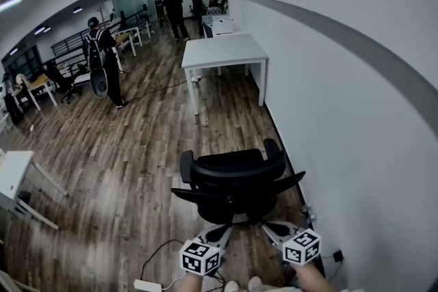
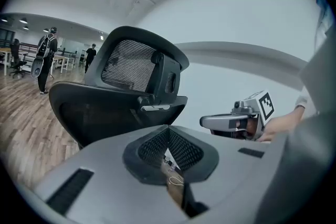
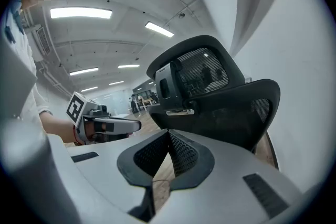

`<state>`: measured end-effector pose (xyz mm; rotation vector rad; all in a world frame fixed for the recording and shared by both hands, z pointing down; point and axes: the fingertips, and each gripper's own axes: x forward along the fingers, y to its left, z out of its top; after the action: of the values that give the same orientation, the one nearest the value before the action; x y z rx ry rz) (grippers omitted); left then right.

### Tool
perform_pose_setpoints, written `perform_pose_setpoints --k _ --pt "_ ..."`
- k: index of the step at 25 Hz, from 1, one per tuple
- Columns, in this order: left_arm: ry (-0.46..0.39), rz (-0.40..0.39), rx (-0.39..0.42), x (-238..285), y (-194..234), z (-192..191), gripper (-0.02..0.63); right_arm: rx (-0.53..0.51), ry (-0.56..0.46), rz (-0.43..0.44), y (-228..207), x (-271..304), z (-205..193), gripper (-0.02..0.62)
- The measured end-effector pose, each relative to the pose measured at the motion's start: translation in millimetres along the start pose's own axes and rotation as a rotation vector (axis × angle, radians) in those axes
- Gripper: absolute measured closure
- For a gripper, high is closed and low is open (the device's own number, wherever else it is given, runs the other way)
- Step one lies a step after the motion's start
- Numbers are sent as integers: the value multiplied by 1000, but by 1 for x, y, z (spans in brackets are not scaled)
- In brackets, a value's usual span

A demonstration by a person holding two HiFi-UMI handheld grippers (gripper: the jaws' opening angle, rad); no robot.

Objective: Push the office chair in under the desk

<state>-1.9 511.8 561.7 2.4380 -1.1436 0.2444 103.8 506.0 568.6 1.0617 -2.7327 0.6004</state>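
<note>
We are standing behind a black office chair [image 1: 233,178] with a mesh backrest, and it is facing away from us, toward the far end of the room. It is sitting on the brown wood-plank floor [image 1: 130,147] close to the pale grey wall [image 1: 342,113] on the right, well apart from the white rectangular desk [image 1: 224,51] farther along that wall. Its curved backrest is showing dark see-through mesh inside a solid black frame, a smaller mesh headrest is rising above it on a thick plastic bracket, and two padded armrests are flanking the seat. We are holding the left gripper [image 1: 224,232] and the right gripper [image 1: 269,228] side by side just behind the backrest; whether they are touching it we cannot tell. Both are clenched, their jaws meeting with nothing between them.
</note>
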Motion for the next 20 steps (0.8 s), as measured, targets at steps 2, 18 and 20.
perform_pose_setpoints --k 2,18,20 --pt "0 -1 0 0 1 0 604 0 4 5 1 2 -1 563" --pt "-1 5 -10 -6 7 -3 604 -55 12 18 3 1 -2 560" --pt "4 3 -8 -6 7 -4 604 -54 11 24 4 2 -2 560"
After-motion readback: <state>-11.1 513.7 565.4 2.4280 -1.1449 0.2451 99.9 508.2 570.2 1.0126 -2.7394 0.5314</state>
